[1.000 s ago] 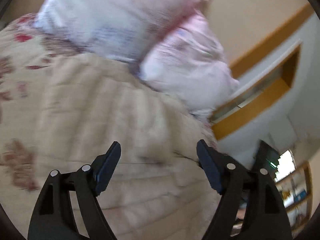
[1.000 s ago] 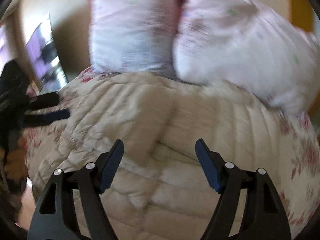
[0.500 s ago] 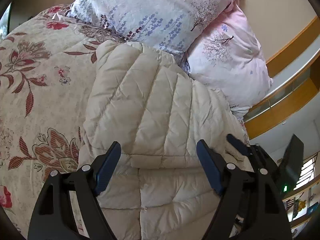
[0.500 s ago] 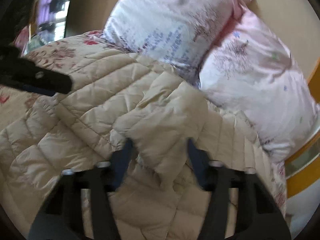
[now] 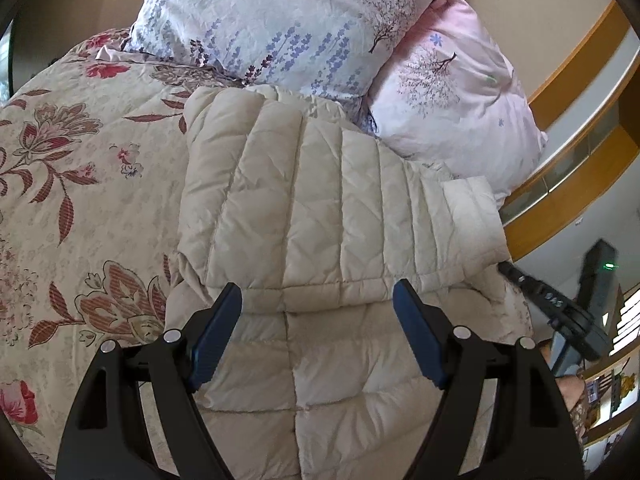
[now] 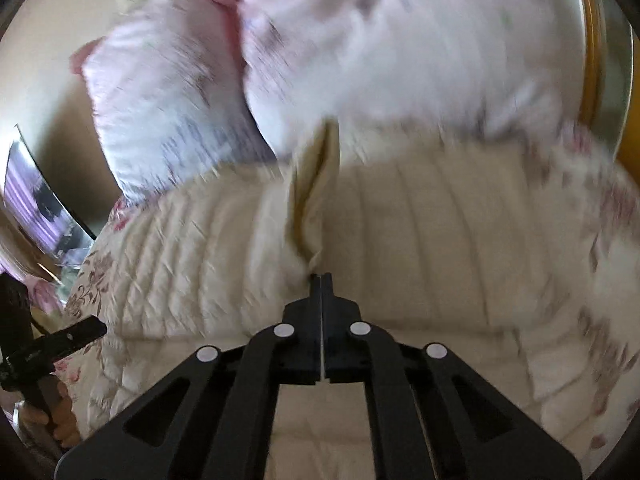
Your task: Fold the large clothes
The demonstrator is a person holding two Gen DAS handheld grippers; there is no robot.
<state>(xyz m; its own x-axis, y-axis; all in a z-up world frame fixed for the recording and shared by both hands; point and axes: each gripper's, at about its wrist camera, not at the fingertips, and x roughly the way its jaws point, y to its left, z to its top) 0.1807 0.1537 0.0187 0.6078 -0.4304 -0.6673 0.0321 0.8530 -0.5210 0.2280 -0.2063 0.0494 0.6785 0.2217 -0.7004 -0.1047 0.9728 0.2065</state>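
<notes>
A cream quilted down jacket lies on the bed with its upper part folded over the lower part. My left gripper is open and empty just above the folded edge. My right gripper is shut on a raised fold of the jacket, which stands up from the fingertips. The right wrist view is blurred. The right gripper also shows in the left wrist view at the jacket's right edge. The left gripper shows at the left of the right wrist view.
The floral bedspread covers the bed. Two pillows, one white with lavender print and one pink, lean at the head, touching the jacket's far edge. A wooden headboard ledge runs on the right.
My right gripper has shut on a fold of the jacket and swung round quickly. My left gripper has stayed open and eased back a little over the jacket.
</notes>
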